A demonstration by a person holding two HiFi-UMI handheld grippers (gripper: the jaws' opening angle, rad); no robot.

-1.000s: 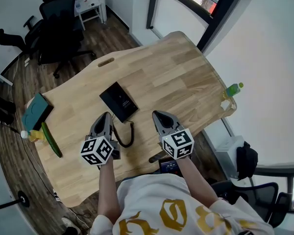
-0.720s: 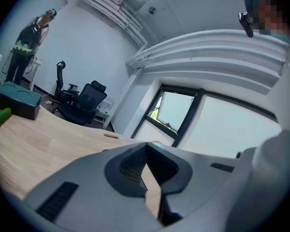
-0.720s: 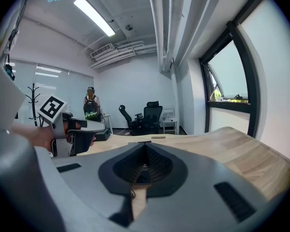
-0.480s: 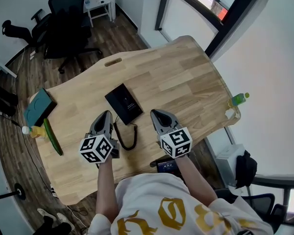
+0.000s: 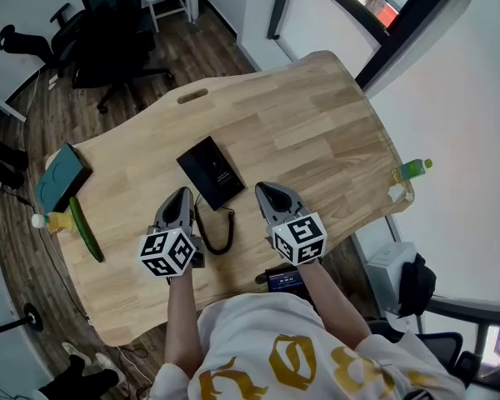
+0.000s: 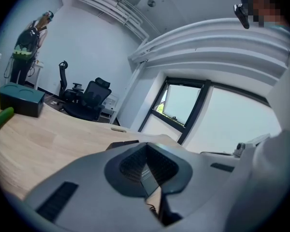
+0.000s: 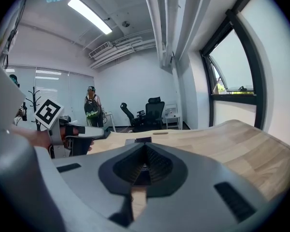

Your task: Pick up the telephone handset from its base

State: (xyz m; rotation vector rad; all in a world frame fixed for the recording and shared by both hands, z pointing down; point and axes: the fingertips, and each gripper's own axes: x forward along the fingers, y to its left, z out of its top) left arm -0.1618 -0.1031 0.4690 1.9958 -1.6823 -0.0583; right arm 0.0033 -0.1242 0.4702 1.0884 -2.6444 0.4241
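The black telephone point(image 5: 211, 171) lies flat on the wooden table point(image 5: 317, 132), and its coiled cord point(image 5: 222, 232) loops toward the near edge. I cannot make out the handset apart from the base. My left gripper point(image 5: 182, 194) hovers just short of the phone's near left corner, shut and empty. To the right of the cord my right gripper point(image 5: 265, 189) is also shut with nothing in it. In the left gripper view the jaws point(image 6: 146, 153) meet, with the phone's dark edge point(image 6: 123, 143) just beyond. The right gripper view shows closed jaws point(image 7: 144, 153) and the phone point(image 7: 137, 140) ahead.
A teal box point(image 5: 62, 177), a long green thing point(image 5: 85, 232) and a yellow bottle point(image 5: 50, 221) sit at the table's left end. A green bottle point(image 5: 412, 171) stands at the right edge. Black office chairs point(image 5: 108, 32) stand beyond the table. A dark device point(image 5: 285, 280) rests near the person's lap.
Both grippers have eased slightly forward and down near the table's front edge, still shut. The head view has shifted a little; the phone has not moved.
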